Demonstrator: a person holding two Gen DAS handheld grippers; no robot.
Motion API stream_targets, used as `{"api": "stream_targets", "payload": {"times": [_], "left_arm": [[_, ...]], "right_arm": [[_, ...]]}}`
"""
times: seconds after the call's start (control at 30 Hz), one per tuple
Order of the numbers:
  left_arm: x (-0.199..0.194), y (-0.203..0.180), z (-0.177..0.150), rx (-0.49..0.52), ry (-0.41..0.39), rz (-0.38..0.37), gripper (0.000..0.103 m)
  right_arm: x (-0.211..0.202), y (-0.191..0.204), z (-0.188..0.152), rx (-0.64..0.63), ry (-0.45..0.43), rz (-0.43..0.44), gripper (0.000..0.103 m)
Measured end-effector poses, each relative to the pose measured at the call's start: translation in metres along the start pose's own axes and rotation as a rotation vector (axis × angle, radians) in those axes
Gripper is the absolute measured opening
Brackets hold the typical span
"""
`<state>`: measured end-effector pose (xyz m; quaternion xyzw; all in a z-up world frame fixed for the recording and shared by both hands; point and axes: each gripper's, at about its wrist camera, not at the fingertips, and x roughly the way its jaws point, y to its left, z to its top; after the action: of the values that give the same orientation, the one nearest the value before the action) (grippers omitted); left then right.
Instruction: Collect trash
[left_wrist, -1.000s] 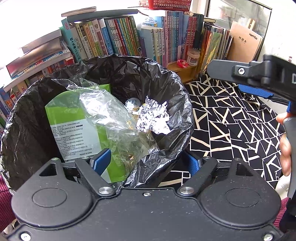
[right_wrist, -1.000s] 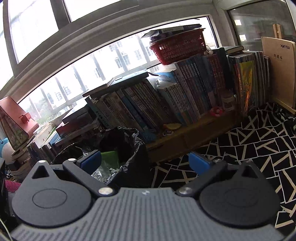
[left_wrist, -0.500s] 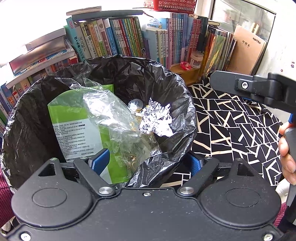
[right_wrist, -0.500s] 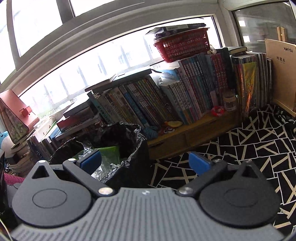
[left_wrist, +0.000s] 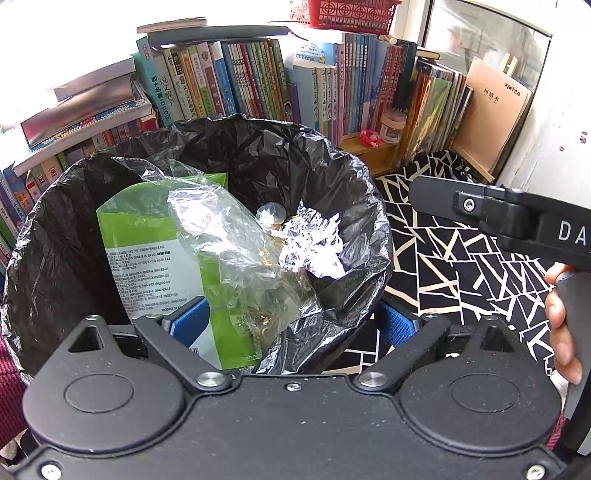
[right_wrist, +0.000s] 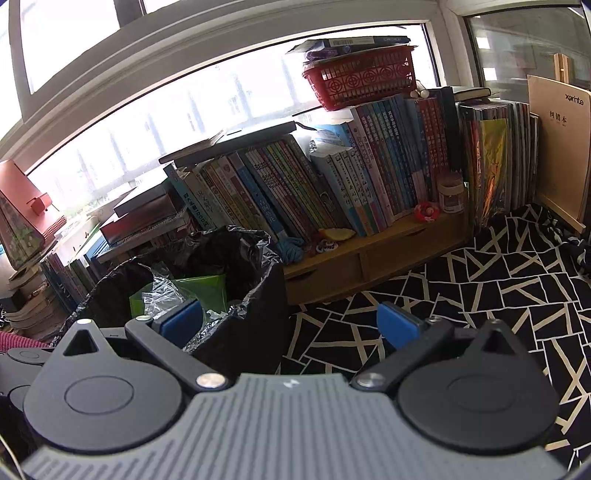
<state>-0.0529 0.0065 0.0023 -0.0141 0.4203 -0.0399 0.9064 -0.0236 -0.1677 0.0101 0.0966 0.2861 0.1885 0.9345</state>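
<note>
Black-lined trash bin (left_wrist: 332, 177) before the row of books (left_wrist: 240, 81), green package (left_wrist: 147, 236), clear plastic wrap (left_wrist: 236, 243) and crumpled foil (left_wrist: 314, 247) inside it, left gripper (left_wrist: 295, 321) above its near rim, fingers opening wide and empty, right gripper (right_wrist: 291, 323) beside the bin, fingers wide, holding nothing.

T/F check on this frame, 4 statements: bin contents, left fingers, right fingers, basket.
1. The bin has a black liner. True.
2. A green package lies in the bin. True.
3. The left gripper is clamped on crumpled foil. False: its fingers are opening, pressing nothing; the foil lies deeper in the bin.
4. The right gripper holds the red basket. False: its fingers are apart and empty; the basket sits on the books.
</note>
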Motion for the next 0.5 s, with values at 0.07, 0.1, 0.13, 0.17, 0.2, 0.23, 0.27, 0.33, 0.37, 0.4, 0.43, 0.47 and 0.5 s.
{"api": "stream_targets", "payload": {"times": [0.07,0.1,0.13,0.17,0.2,0.23,0.27,0.33,0.37,0.4,0.43,0.47,0.5], "left_arm": [[0.0002,0.0002,-0.0003,-0.002,0.003,-0.002,0.096],[0.0000,0.0004,-0.0002,-0.005,0.002,-0.003,0.096],[-0.0001,0.0006,-0.0001,-0.005,0.002,-0.004,0.096],[-0.0001,0.0006,-0.0001,-0.005,0.002,-0.003,0.096],[0.0002,0.0006,-0.0001,-0.006,0.003,-0.002,0.096],[0.0003,0.0005,-0.0002,-0.006,0.005,-0.001,0.096],[0.0007,0.0006,-0.0002,-0.007,0.008,-0.002,0.096],[0.0012,0.0011,-0.0004,-0.010,0.012,-0.003,0.096],[0.0012,0.0013,-0.0005,-0.011,0.013,-0.004,0.096],[0.0013,0.0017,-0.0007,-0.013,0.013,-0.005,0.096],[0.0014,0.0019,-0.0007,-0.013,0.013,-0.005,0.096],[0.0015,0.0020,-0.0005,-0.014,0.014,-0.005,0.096],[0.0015,0.0021,-0.0005,-0.013,0.014,-0.006,0.096]], "right_arm": [[0.0000,0.0003,0.0001,-0.007,0.002,-0.001,0.103],[0.0000,0.0005,0.0001,-0.010,0.003,-0.001,0.103],[0.0001,0.0008,0.0000,-0.012,0.004,-0.001,0.103],[0.0000,0.0009,0.0001,-0.013,0.005,-0.001,0.103],[0.0000,0.0010,0.0001,-0.014,0.005,-0.002,0.103],[0.0002,0.0012,0.0003,-0.016,0.005,-0.003,0.103],[0.0000,0.0014,0.0001,-0.017,0.005,-0.006,0.103],[0.0001,0.0015,0.0000,-0.018,0.007,-0.008,0.103],[0.0003,0.0014,0.0001,-0.019,0.008,-0.008,0.103],[0.0005,0.0017,0.0003,-0.020,0.009,-0.008,0.103],[0.0006,0.0020,0.0002,-0.022,0.010,-0.009,0.103],[0.0007,0.0022,0.0000,-0.025,0.011,-0.011,0.103],[0.0007,0.0020,0.0000,-0.028,0.013,-0.012,0.103]]}}
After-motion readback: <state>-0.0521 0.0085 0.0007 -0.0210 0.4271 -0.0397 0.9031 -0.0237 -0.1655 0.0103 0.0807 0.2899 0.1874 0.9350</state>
